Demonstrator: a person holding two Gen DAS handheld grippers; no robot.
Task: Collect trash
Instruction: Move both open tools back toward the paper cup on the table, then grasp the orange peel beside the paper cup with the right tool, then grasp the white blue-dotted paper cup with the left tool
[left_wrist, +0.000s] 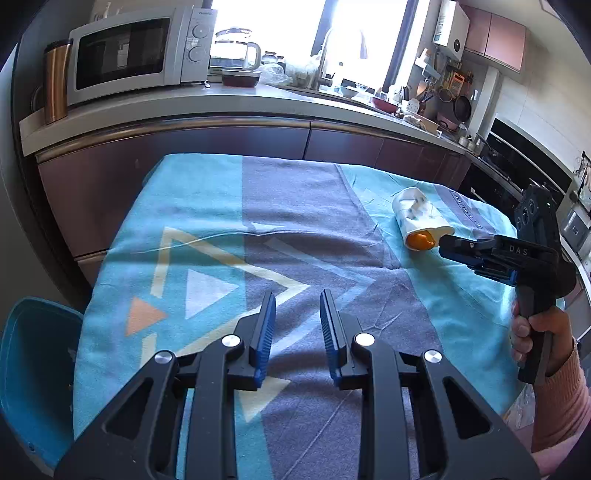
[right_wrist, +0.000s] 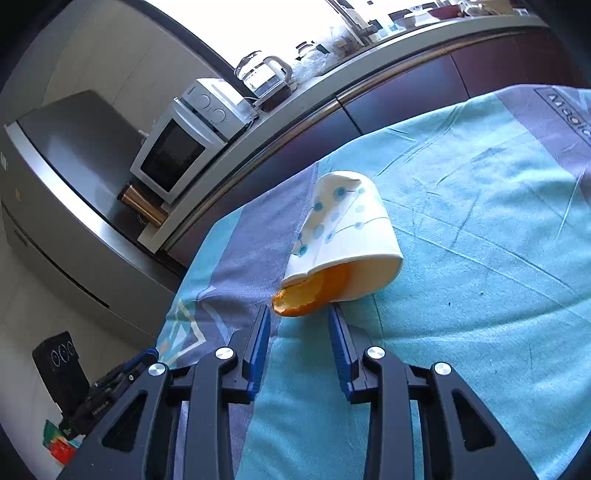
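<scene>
On the table, a blue and grey patterned cloth (left_wrist: 295, 206) covers the work surface, and your task item lies on it: a crushed paper cup (right_wrist: 343, 236) on its side, white with blue dots, mouth turned toward your right gripper. An orange peel (right_wrist: 306, 297) sits in the cup mouth and sticks out past the rim onto the cloth.

Right gripper (right_wrist: 299, 321): fingers released, a clear gap between the blue pads. In the right wrist view the cup lies at 12 o'clock from the tips. The peel edge is just ahead of the gap, near the left pad; the cup rim is just beside the right pad tip. Contact cannot be confirmed, and nothing is held.

Left gripper (left_wrist: 297, 306): fingers released, nothing between the pads. It hangs over the grey band of the cloth, well apart from the cup. In the left wrist view the cup (left_wrist: 419, 218) lies at 2 o'clock, and your right gripper (left_wrist: 448, 245) comes in from 3 o'clock with its tips next to the peel (left_wrist: 421, 240).

A blue bin (left_wrist: 33, 369) shows at 8 o'clock in the left wrist view, beside the table edge. A microwave (left_wrist: 136, 55) stands on the counter at 11 o'clock.
</scene>
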